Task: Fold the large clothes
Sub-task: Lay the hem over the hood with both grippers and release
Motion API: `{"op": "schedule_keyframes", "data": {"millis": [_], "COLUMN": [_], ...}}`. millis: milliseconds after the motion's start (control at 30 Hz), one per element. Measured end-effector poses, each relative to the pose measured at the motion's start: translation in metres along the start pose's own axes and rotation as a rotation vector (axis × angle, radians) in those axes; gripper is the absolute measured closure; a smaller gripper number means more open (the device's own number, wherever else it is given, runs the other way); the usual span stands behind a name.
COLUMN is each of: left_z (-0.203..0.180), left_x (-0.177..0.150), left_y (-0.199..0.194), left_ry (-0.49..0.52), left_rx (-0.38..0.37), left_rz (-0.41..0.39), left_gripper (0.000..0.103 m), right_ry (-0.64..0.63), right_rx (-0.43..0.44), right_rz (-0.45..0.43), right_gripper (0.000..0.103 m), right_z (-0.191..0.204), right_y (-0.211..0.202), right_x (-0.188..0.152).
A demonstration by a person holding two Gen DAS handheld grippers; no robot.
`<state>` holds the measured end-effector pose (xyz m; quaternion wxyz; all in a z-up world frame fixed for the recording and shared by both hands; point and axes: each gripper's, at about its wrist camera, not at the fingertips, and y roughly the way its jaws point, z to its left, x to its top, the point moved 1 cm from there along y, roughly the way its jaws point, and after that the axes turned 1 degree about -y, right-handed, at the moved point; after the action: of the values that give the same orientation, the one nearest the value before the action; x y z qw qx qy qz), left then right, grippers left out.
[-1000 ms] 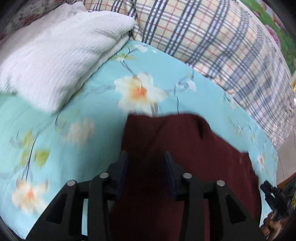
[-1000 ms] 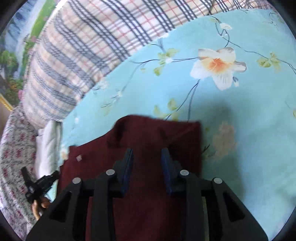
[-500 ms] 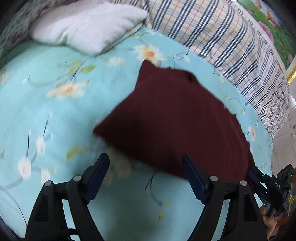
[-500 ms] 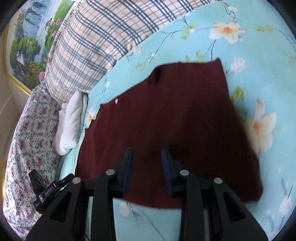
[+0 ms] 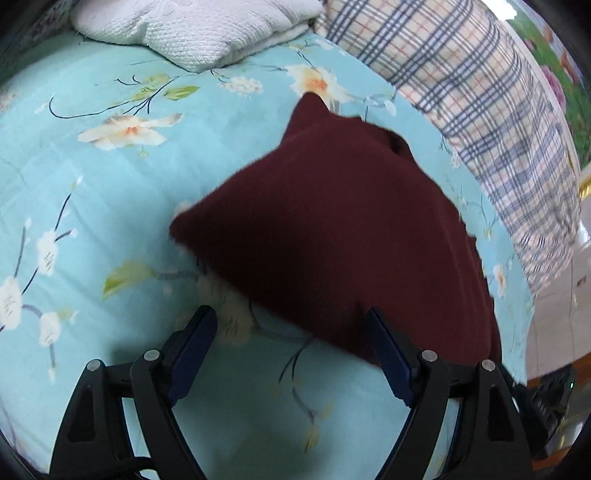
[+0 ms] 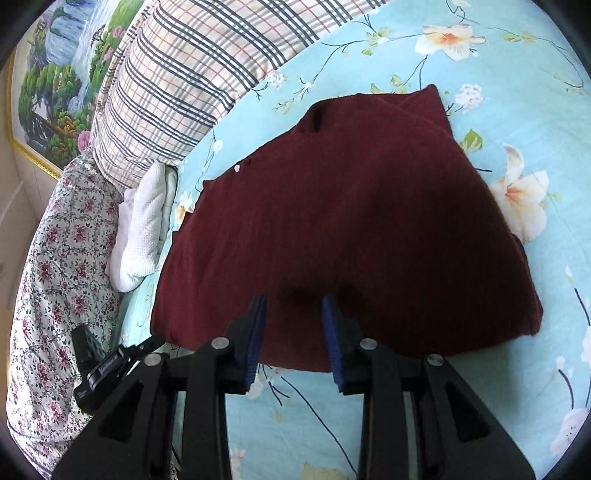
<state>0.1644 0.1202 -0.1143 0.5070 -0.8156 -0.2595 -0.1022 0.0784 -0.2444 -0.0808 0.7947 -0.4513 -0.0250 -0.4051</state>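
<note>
Right now the left gripper [image 5: 291, 343] has its jaws wide and opening a touch further, with only bare sheet [image 5: 240, 413] between the blue pads and nothing held; the garment [image 5: 343, 236] lies just ahead and to its right, its near hem passing by the right pad without, as far as I can tell, being pinched. Meanwhile the right gripper [image 6: 293, 332] has its jaws narrow, and the near hem of the garment [image 6: 351, 229] sits between the pads; whether they press the cloth or merely straddle it I cannot tell, since the hem looks flat on the sheet [image 6: 517, 406]. From the right wrist view, the dark red cloth spreads as a folded slab with its long axis running left to right across the gripper's line, neck opening at the far edge. So the right hand is the nearer one to the hem, and any coming fold probably turns on that near edge being carried away toward the neck. Farther off sit a white towel [image 5: 199, 29], a plaid pillow [image 6: 192, 74] and a floral quilt [image 6: 55, 266]. No containers are in view
</note>
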Motion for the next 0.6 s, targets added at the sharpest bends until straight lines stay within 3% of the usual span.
{"op": "schedule_keyframes", "data": {"millis": [267,333,400,467,567,600], "left_z": [-0.004,-0.006,-0.008,-0.007,-0.007,-0.008], "left_x": [0.033,0.037,0.039,0.042,0.045,0.046], "left_y": [0.023,0.026,0.029,0.032,0.030,0.028], "left_ry": [-0.065,-0.058,-0.052,-0.057,-0.061,-0.057], "left_rx": [-0.022,-0.013,-0.010,-0.018,-0.045,-0.046], "left_rz": [-0.077,-0.091,-0.098,-0.095,-0.103,-0.109], "left_gripper": [0.019,0.029,0.051,0.061,0.084,0.086], "right_ry": [-0.056,-0.070,-0.078,-0.080,-0.091,-0.098], "right_rx": [0.032,0.040,0.046,0.051,0.060,0.065], "right_rz": [0.013,0.007,0.006,0.007,0.019,0.027], "right_gripper": [0.071,0.071,0.071,0.071,0.071,0.071], "right_z": [0.025,0.032,0.037,0.041,0.048,0.051], "right_y": [0.021,0.026,0.033,0.038,0.046,0.049], "right_x": [0.019,0.028,0.036,0.041,0.045,0.047]}}
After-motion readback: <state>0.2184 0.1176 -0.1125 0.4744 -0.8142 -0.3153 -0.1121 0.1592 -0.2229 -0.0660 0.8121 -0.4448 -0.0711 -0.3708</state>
